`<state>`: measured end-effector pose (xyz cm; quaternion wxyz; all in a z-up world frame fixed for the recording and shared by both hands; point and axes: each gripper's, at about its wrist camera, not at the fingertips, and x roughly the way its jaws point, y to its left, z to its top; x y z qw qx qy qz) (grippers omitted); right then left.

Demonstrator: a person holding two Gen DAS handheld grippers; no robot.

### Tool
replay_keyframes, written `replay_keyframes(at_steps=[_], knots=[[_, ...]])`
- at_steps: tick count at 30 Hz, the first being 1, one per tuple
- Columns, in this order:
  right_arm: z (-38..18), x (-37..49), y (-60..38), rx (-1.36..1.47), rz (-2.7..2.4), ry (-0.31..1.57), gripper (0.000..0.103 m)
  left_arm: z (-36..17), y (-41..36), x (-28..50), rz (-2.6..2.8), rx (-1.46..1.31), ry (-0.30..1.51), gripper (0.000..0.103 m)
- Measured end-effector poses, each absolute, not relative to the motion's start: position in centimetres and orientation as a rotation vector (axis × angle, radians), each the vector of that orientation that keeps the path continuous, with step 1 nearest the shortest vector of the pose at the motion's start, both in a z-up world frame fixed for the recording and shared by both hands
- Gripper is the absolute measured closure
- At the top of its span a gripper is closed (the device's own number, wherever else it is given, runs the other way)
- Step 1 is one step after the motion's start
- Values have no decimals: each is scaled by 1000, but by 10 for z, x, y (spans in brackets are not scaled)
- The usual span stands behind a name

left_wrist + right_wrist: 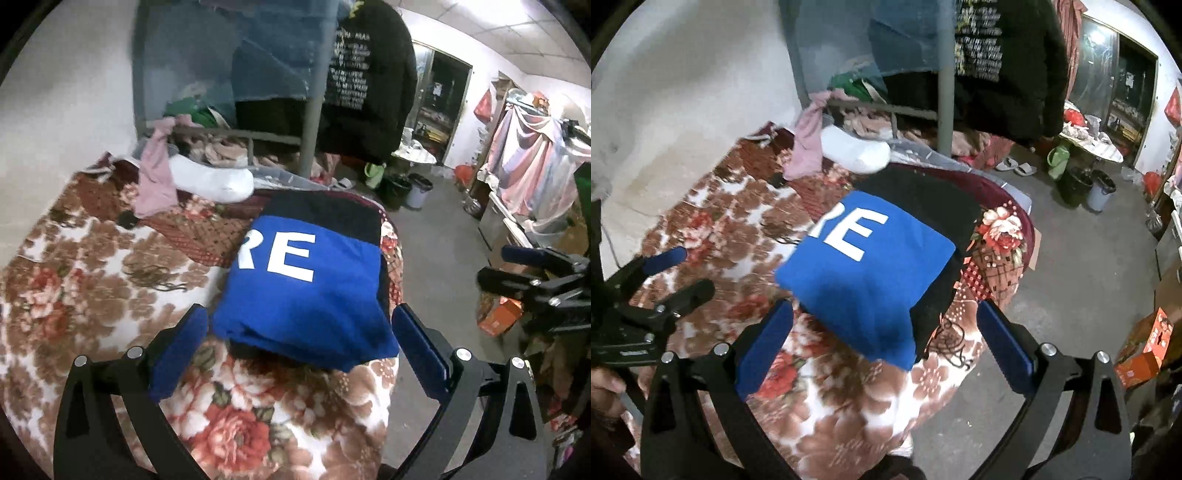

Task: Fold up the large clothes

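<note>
**Tally on and around the bed**

One folded blue-and-black garment (pixel 303 295) on one floral blanket (pixel 92 288); two grippers, left (pixel 299 339) and right (pixel 886 332). One white pillow (pixel 214 181), one pink cloth (pixel 155 177), two dark bins (pixel 1087 188), two slippers (pixel 1015 166), one orange box (pixel 1145 350)

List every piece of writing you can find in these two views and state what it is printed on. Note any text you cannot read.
"RE": large white letters on the folded blue garment lying on the floral blanket; a further letter to the left is cut off by the fold.
Rows of pale print on the hanging black garment: too blurred to read.
Markings on the orange box: too small to read.
</note>
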<state>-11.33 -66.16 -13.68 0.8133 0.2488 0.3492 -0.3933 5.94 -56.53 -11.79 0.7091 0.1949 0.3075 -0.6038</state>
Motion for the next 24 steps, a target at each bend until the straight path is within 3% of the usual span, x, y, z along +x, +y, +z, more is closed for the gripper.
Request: replay_keyframes(at_steps=[9, 24], knots=[[-77, -134, -609, 489, -760, 697, 5, -68, -511, 38, -1302, 455, 652, 5], [-61, -152, -602, 474, -757, 723, 5, -40, -516, 21, -1287, 511, 602, 5]])
